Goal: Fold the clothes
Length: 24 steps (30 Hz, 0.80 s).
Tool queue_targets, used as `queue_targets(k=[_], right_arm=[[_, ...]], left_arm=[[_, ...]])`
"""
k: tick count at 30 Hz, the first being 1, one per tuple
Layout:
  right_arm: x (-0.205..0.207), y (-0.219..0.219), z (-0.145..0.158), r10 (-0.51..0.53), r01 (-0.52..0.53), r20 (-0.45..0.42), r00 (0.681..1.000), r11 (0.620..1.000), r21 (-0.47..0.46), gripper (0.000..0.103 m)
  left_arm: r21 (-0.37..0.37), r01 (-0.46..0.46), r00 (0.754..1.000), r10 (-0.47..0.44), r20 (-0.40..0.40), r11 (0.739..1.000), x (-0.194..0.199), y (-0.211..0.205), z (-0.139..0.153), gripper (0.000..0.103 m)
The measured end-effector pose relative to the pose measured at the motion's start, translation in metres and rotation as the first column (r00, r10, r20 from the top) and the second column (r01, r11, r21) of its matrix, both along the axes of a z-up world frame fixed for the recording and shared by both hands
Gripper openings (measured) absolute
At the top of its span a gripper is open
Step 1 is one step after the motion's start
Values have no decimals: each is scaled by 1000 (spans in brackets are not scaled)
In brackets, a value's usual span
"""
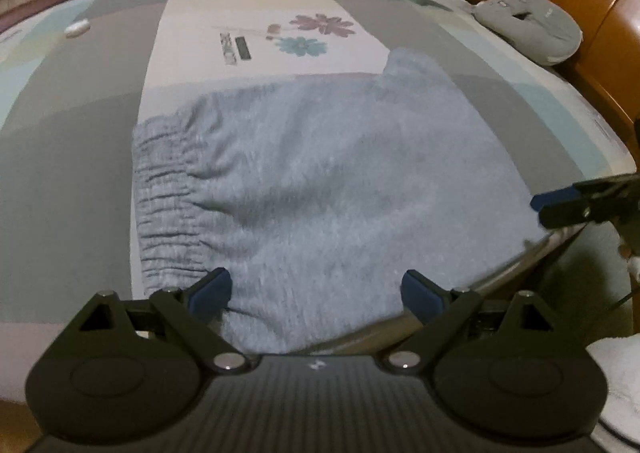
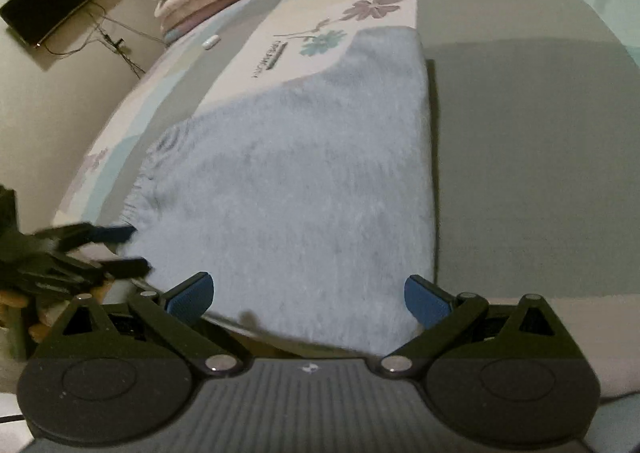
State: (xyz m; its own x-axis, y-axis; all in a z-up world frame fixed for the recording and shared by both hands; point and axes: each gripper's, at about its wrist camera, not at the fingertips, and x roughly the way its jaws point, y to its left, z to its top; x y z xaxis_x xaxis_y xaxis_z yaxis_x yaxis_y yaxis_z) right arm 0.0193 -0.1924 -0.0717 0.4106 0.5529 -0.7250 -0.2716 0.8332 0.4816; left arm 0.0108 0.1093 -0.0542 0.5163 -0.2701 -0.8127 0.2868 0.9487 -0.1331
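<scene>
1. Shorts (image 1: 320, 181) of pale grey fleecy knit lie flat on the bed (image 1: 80, 157), their near edge at or just over the bed's near edge, the gathered waistband (image 1: 164, 197) to the left and a leg end reaching to the far right.
2. Left gripper (image 1: 316, 293) sits at the near edge by the waistband; its jaws stand wide apart and hold nothing, with cloth lying between the blue pads.
3. Right gripper (image 2: 310, 299) sits at the near edge toward the right side of the shorts, jaws equally wide and empty.
4. Handling, as a judgement: the fabric looks soft, light and limp, so it should drape and sag from any pinch rather than hold a shape. The fuzzy surface probably grips the pads well, with little slip.
5. Layers may part when lifted; a pinch should catch both.
6. Best holds seem to be the near waistband corner, where the elastic is thick, for the left gripper, and the near hem corner for the right one.
7. Whether the near edge hangs off the bed cannot be told for certain.
</scene>
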Motion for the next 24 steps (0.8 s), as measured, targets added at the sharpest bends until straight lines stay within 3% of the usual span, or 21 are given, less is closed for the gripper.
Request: queue_targets(k=[5,11,17,20,24], right_arm=[[0,2,18,-26,25,35,999,999,34,103],[-3,13,2,13,-11,-35,999,999,52,103],[-1,-4,15,-31,31,-8,999,996,81,103],[10,-14,24,-54,53,10,998,995,87,103],[32,-29,22,-87,87,-8,996,987,136,103]], left_arm=[[-17,-15,999,16,48,1000,-3,7,16,93],[-41,-62,998,63,25,997,-2,19,7,93],[-118,-126,989,134,59,985,0,51,23,93],[-175,-178,982,186,35,968,11,75,25,93],[-249,-247,969,235,-75,936,31,105,10,93]])
